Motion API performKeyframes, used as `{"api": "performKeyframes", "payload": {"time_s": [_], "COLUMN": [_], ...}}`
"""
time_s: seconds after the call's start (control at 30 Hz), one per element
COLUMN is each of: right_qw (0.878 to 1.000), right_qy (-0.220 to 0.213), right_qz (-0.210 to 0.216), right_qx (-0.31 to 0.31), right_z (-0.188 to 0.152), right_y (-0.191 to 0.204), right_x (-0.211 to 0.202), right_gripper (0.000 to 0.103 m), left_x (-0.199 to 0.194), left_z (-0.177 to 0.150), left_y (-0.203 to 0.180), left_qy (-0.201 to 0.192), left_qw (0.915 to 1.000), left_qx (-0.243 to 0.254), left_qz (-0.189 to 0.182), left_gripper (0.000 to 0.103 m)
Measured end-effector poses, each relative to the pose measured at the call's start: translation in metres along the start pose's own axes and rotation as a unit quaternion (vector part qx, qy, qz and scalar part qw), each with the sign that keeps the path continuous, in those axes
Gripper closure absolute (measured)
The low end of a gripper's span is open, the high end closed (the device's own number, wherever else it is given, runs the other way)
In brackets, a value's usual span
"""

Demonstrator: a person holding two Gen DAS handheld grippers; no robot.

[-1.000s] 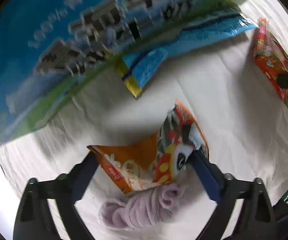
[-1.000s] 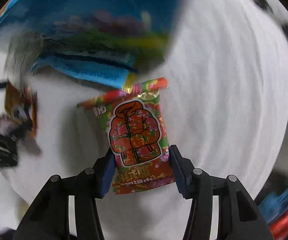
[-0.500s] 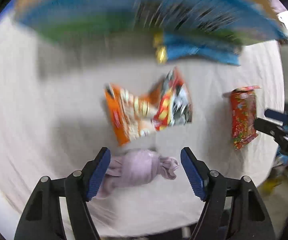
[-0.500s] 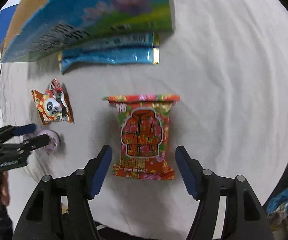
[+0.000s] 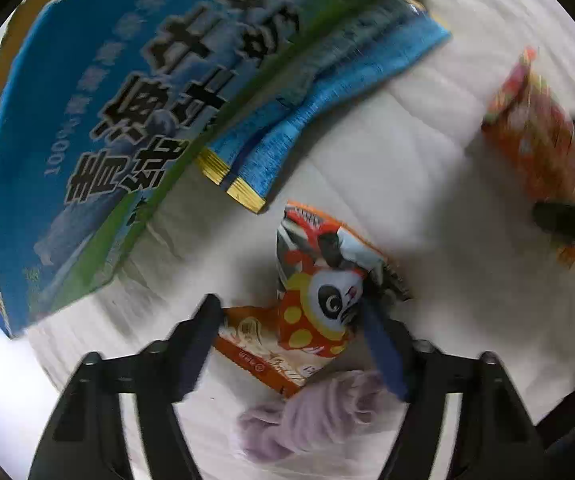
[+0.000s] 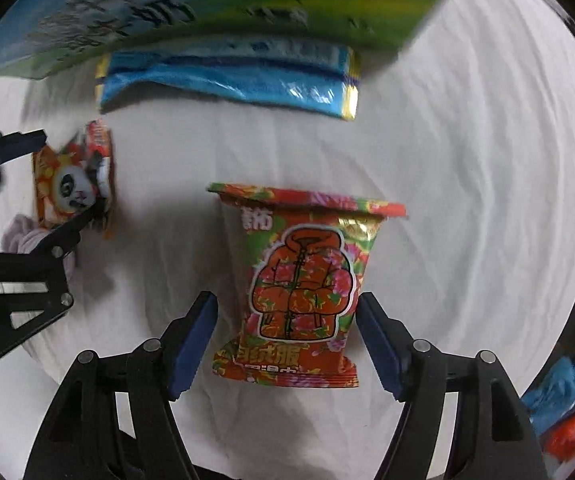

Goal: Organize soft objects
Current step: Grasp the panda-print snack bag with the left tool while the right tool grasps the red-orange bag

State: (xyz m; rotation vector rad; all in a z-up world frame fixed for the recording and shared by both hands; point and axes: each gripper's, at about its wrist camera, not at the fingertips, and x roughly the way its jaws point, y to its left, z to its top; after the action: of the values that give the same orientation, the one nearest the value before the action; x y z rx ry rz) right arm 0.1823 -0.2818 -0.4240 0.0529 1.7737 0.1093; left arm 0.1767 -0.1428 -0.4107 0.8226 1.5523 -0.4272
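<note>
Now panda packet [image 5: 319, 300] between left tool [image 5: 291, 340] pads, touching both.

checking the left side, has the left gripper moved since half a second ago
Yes. The left gripper has come off the lilac cloth bundle onto the orange panda snack packet, jaws closing around it.

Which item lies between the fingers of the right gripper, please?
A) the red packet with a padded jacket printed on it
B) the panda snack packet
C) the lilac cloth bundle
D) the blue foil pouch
A: in the right wrist view the red jacket packet sits between the right gripper's blue fingers, while the panda packet lies far off by the left gripper.
</note>
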Motion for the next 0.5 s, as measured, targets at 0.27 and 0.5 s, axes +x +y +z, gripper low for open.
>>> {"api": "performKeyframes", "payload": {"time_s": [0.27, 0.5], "right_qw": [0.998, 0.997], "right_qy": [0.005, 0.015], "right_qz": [0.034, 0.051], "right_qx": [0.049, 0.049], "right_z": [-0.008, -0.017], "right_y": [-0.012, -0.010], "right_x": [0.004, 0.009], "right_gripper": [0.052, 0.049], "left_x": [0.014, 0.040], "left_z": [-0.022, -0.085], "left_y": [0.077, 0.131], "left_qy": [0.036, 0.044], "left_qw": [0.9549, 0.8690], "left_qx": [-0.255, -0.431], "left_qz": [-0.149, -0.239], "left_gripper": [0.054, 0.054]}}
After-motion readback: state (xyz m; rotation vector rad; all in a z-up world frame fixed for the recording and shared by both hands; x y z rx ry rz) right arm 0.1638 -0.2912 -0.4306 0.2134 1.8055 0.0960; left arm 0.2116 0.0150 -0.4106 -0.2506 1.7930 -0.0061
